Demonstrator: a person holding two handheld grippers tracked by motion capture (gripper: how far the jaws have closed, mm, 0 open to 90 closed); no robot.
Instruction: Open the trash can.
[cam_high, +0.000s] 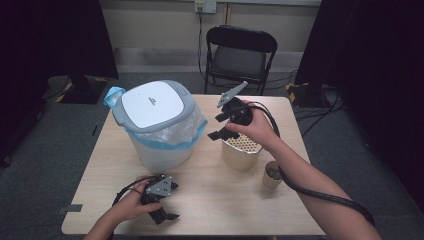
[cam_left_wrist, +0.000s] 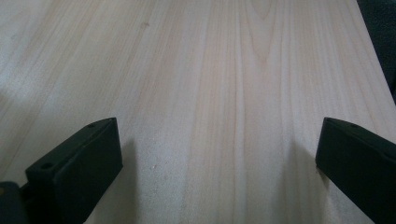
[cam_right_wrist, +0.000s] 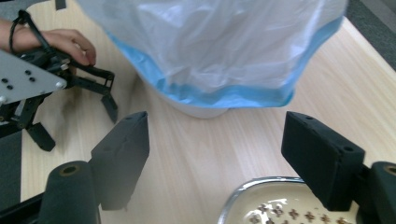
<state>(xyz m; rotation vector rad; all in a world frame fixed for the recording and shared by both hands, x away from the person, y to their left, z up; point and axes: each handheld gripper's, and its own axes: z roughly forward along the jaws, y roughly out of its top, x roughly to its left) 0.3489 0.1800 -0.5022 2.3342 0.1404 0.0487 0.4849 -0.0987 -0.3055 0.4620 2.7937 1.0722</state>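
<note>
Closest to the person, the left claw (cam_high: 167, 202) sits low on the tabletop (cam_high: 215, 200) near the front edge, jaws wide apart with nothing but bare wood between them in the left gripper view. A small paper cup (cam_high: 272, 174) stands off to the right.

Further in, the right claw (cam_high: 220, 126) hangs just above the perforated metal holder (cam_high: 242, 152), jaws apart and empty; the right gripper view has the holder's shiny rim (cam_right_wrist: 261, 198) right below them. The holder is a beige cylinder with a punched-hole pattern, standing upright just right of the bin.

My guess is the holder is what's getting picked up next, so I'd come down straight over the rim, pinch one wall squarely and lift slowly so it doesn't tip.

Behind that is the white trash bin (cam_high: 157, 125) with its grey lid shut and a blue-edged bag (cam_right_wrist: 219, 56) hanging over the sides.
</note>
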